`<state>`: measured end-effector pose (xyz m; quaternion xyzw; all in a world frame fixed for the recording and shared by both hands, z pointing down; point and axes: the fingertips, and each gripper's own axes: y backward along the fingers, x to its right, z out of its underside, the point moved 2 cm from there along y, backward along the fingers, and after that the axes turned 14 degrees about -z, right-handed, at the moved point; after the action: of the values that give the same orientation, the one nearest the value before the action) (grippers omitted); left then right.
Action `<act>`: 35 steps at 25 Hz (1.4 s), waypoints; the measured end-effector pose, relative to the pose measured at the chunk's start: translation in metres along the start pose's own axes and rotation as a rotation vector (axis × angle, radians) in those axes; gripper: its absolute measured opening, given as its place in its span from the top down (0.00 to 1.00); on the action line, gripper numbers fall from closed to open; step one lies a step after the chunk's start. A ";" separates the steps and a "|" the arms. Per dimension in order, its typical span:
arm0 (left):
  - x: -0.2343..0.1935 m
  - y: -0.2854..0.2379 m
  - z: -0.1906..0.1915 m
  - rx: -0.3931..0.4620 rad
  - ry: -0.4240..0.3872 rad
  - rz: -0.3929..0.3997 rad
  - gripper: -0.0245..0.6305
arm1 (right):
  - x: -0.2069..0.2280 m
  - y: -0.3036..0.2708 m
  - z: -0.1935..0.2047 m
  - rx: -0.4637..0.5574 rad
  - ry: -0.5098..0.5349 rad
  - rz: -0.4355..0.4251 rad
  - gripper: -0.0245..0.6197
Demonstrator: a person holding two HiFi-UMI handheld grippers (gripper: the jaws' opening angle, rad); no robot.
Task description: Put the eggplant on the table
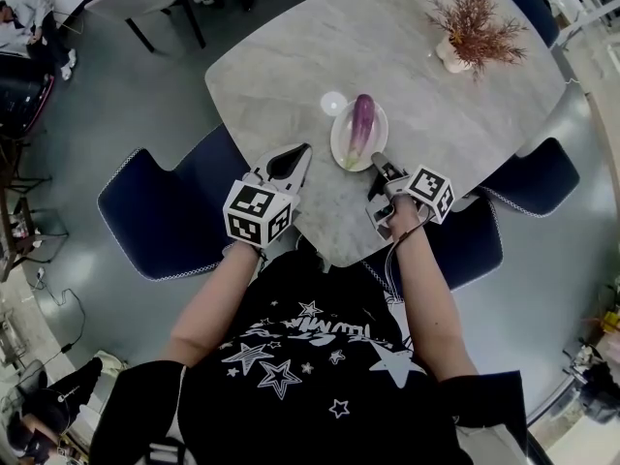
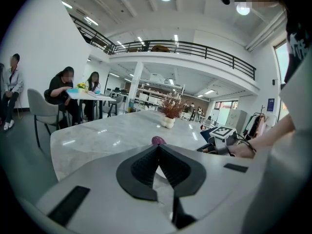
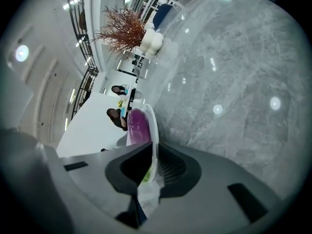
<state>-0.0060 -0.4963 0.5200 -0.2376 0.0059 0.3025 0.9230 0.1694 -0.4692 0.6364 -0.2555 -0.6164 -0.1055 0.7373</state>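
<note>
The left gripper [image 1: 298,153] is closed on nothing above the grey marble tabletop [image 1: 436,114]. The right gripper view alone shows the right gripper [image 3: 155,150] clamping the rim of the white oval plate [image 3: 153,123] carrying the long purple eggplant [image 3: 138,126]

SURFACE: counter [image 1: 407,76], grey marbled top, rounded corners | ITEM 1: white plate [image 1: 338,141], resting on counter directly ahead of right claw [image 1: 377,161], near rim between that claw's jaws | ITEM 2: white vase [image 1: 451,54] of dried reddish branches, well beyond right claw, near counter's far edge
</note>
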 end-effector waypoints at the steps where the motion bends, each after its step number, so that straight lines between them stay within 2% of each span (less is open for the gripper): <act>1: -0.001 0.001 0.000 0.001 0.002 -0.001 0.95 | 0.000 0.000 0.001 -0.006 0.006 0.011 0.93; 9: -0.008 0.016 -0.005 0.016 0.008 -0.001 0.95 | 0.000 0.003 0.010 -0.063 0.064 0.104 0.93; 16: -0.012 0.028 -0.002 0.029 0.019 0.009 0.95 | -0.002 0.013 0.016 -0.057 0.097 0.127 0.93; 23: -0.005 0.041 -0.004 0.065 0.012 0.059 0.95 | -0.038 0.033 0.023 0.043 0.080 -0.010 0.93; 28: 0.005 0.049 -0.004 0.089 0.025 0.096 0.95 | -0.064 0.052 0.026 0.067 0.173 -0.024 0.93; 35: 0.031 0.064 0.011 0.072 0.062 0.135 0.95 | -0.093 0.083 0.041 0.006 0.344 -0.009 0.93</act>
<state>-0.0175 -0.4293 0.4968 -0.2127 0.0612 0.3562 0.9078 0.1535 -0.3926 0.5304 -0.2288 -0.4827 -0.1493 0.8321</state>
